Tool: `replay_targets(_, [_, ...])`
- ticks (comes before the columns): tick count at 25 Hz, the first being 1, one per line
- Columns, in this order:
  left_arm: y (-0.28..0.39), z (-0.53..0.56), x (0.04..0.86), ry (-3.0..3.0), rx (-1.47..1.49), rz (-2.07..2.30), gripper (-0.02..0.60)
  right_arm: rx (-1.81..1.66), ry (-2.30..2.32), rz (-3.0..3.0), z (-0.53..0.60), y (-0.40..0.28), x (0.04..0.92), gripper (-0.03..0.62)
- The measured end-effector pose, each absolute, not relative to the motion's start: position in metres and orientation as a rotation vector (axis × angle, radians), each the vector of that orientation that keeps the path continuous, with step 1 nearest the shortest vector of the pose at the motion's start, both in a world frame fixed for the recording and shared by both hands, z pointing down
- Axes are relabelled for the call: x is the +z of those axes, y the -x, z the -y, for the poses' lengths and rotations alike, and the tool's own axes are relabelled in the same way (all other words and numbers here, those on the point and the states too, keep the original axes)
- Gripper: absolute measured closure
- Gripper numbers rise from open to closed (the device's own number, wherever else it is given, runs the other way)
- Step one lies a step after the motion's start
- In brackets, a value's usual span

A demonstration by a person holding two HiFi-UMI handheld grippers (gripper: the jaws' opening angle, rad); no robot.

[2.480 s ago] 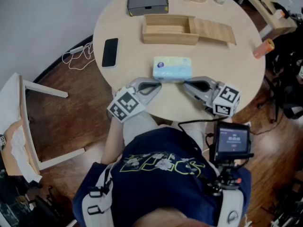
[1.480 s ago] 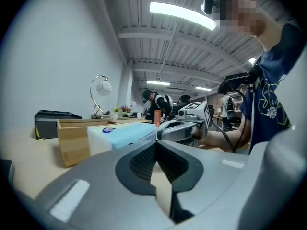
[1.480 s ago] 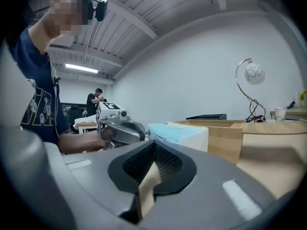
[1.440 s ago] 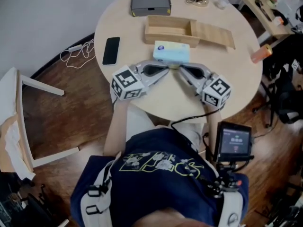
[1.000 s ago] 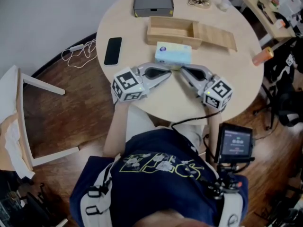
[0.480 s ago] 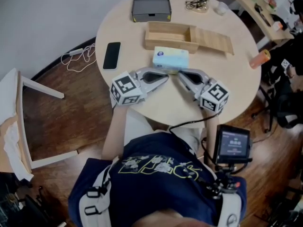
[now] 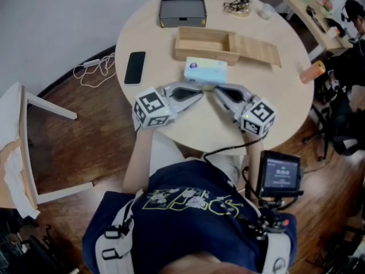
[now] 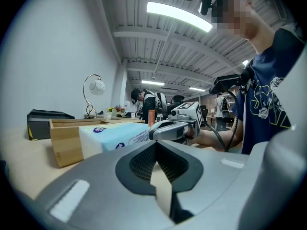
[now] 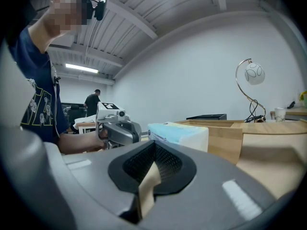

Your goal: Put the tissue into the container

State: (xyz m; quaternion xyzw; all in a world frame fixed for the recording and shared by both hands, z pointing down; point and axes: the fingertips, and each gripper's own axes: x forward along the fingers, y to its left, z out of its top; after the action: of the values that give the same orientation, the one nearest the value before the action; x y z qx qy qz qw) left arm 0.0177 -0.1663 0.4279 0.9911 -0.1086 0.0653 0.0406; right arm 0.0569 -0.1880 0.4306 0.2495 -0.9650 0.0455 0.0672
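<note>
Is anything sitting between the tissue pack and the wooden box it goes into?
Nothing visible. The tissue pack lies just in front of the near wall of the wooden box, whose compartment is open, its lid slid aside.

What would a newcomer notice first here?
The pale blue tissue pack stands out at the middle of the round table, lying just on the near side of the open wooden box. Next come the left gripper and right gripper, both shut and empty, angled toward each other with their tips by the pack's near edge.
</note>
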Motion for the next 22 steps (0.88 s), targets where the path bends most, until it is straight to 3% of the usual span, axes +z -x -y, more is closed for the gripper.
replay_targets(4, [-0.016, 0.164, 0.426, -3.042, 0.196, 0.345, 0.578, 0.095, -0.722, 2.943, 0.179, -0.058, 0.429, 0.593])
replay_targets(7, [0.006, 0.149, 0.401, -3.115, 0.023, 0.463, 0.578, 0.072, -0.687, 3.047, 0.165, -0.064, 0.411, 0.594])
replay_targets(10, [0.029, 0.161, 0.382, -3.144, 0.005, 0.616, 0.561, 0.122, -0.741, 3.104, 0.174, -0.09, 0.398, 0.422])
replay_targets(11, [0.03, 0.171, 0.387, -3.12, 0.071, 0.598, 0.427, 0.132, -0.759, 3.099, 0.183, -0.099, 0.399, 0.339])
replay_targets(12, [0.029, 0.182, 0.395, -3.09, 0.134, 0.563, 0.246, 0.133, -0.769, 3.085, 0.192, -0.105, 0.403, 0.237])
replay_targets(13, [0.026, 0.191, 0.403, -3.063, 0.187, 0.525, 0.195, 0.122, -0.767, 3.062, 0.201, -0.108, 0.408, 0.18])
replay_targets(17, [0.015, 0.224, 0.431, -2.999, 0.319, 0.426, 0.175, 0.067, -0.647, 2.934, 0.223, -0.093, 0.432, 0.066])
replay_targets(22, [0.004, 0.245, 0.44, -2.981, 0.327, 0.357, 0.169, 0.142, -0.496, 2.864, 0.241, -0.07, 0.444, 0.07])
